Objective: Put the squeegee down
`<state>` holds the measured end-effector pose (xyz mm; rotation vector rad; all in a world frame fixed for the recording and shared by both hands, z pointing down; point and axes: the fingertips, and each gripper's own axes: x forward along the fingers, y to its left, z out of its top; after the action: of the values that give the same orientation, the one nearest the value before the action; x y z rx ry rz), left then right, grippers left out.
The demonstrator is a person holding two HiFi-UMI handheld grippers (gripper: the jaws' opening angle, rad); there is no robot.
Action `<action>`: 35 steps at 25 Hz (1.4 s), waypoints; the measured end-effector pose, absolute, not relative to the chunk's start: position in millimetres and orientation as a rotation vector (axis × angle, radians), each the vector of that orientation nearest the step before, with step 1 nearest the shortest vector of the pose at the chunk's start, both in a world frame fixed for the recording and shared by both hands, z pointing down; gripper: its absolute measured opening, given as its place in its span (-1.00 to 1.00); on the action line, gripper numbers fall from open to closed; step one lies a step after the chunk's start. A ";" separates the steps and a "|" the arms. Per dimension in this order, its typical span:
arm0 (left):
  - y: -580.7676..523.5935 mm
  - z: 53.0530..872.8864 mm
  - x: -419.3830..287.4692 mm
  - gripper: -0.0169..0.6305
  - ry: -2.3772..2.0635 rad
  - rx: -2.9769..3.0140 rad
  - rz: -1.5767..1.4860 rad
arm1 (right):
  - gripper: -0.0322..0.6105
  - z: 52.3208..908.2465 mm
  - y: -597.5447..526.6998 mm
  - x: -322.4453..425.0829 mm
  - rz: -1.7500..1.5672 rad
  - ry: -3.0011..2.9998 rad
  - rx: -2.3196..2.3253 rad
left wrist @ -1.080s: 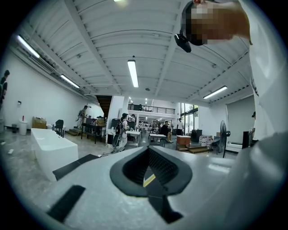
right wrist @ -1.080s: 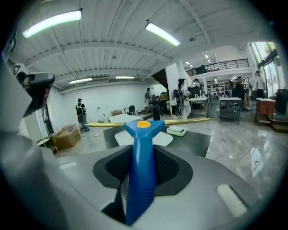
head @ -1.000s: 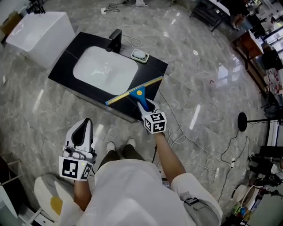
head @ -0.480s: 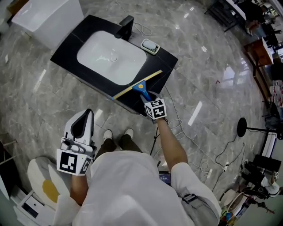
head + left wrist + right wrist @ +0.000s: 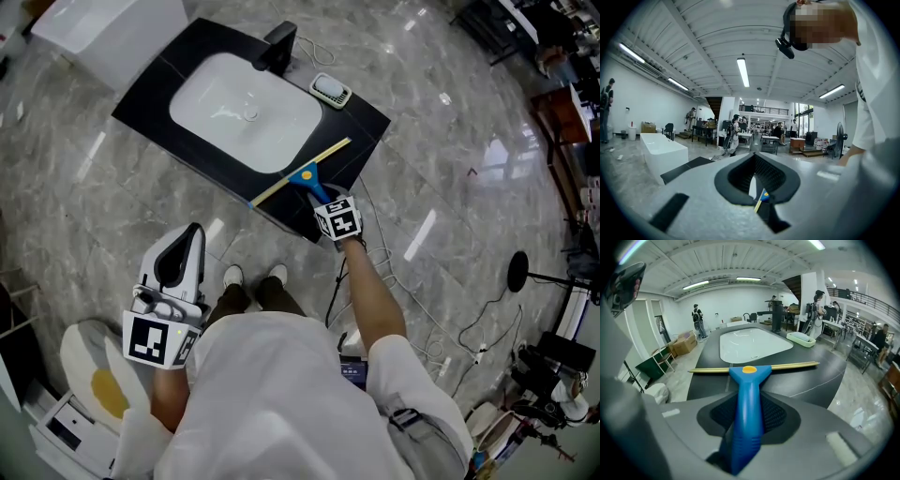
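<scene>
The squeegee (image 5: 302, 174) has a blue handle (image 5: 746, 404) and a long yellow blade (image 5: 787, 365). My right gripper (image 5: 320, 195) is shut on the handle, jaws on either side of it (image 5: 745, 427). The blade lies across the front right part of the black countertop (image 5: 364, 120), just in front of the white basin (image 5: 246, 112); whether it touches the top is unclear. My left gripper (image 5: 190, 234) hangs near my left hip, well short of the counter, fingers together and holding nothing (image 5: 755, 157).
A black faucet (image 5: 278, 45) and a soap dish (image 5: 330, 90) stand at the counter's far side. A white tub (image 5: 112, 23) sits at the back left. Cables (image 5: 380, 272) trail over the marble floor to the right. My feet (image 5: 253, 277) are close to the counter's front.
The right gripper has come down and tilted forward, bringing the squeegee blade low onto the counter's front right part. The left gripper has stayed about where it was.
</scene>
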<state>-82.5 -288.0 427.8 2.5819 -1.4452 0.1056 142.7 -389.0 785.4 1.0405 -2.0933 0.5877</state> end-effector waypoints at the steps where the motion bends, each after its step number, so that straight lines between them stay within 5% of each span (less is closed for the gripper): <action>1: -288.1 428.1 -82.8 -0.93 -1.446 2.581 0.105 | -0.45 786.0 -388.9 142.6 0.590 -2.093 1.042; 15: -285.8 427.5 -80.1 -0.93 -1.413 2.602 0.103 | -0.36 734.2 -397.7 140.0 0.503 -2.201 1.204; 26: -281.0 424.1 -66.8 -0.93 -1.330 2.647 0.082 | -0.73 474.1 -314.3 68.5 0.268 -2.869 1.313; 35: -281.7 421.2 -48.6 -0.93 -1.241 2.687 0.052 | -0.87 436.7 -283.0 79.7 0.224 -2.834 1.459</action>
<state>-48.6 -281.7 421.2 2.6866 -1.2405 0.0524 79.7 -283.0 436.7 1.4590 -2.8344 0.2240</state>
